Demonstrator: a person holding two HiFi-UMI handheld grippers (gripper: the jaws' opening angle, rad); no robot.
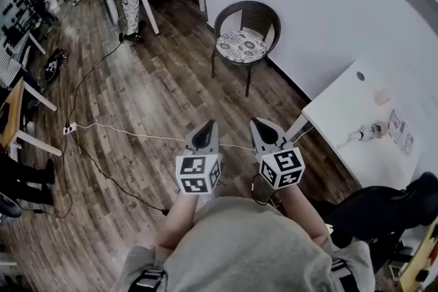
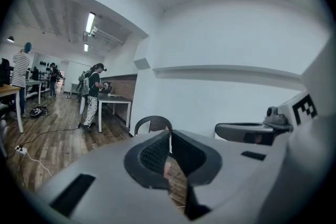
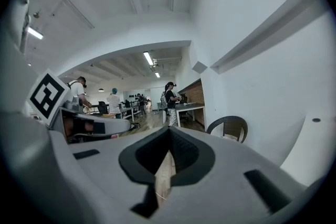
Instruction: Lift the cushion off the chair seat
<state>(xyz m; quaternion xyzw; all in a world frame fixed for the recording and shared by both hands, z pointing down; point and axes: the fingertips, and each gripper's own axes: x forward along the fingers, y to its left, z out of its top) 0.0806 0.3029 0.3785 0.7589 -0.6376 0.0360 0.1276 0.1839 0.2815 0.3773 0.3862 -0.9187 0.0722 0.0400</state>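
Dark wicker forms the round-backed chair (image 1: 256,14) standing against the white wall, and the patterned cushion (image 1: 241,46) lies flat on its seat. Both grippers hang low over the wood floor (image 1: 150,89), side by side, well apart from the chair and pointing toward it. The left gripper (image 1: 209,128) has its jaws pressed together with nothing between them; the right gripper (image 1: 261,126) is likewise closed and empty. A white cable (image 1: 137,133) crosses the floor near their tips. The cushion's print looks floral, though it is too small to be sure.
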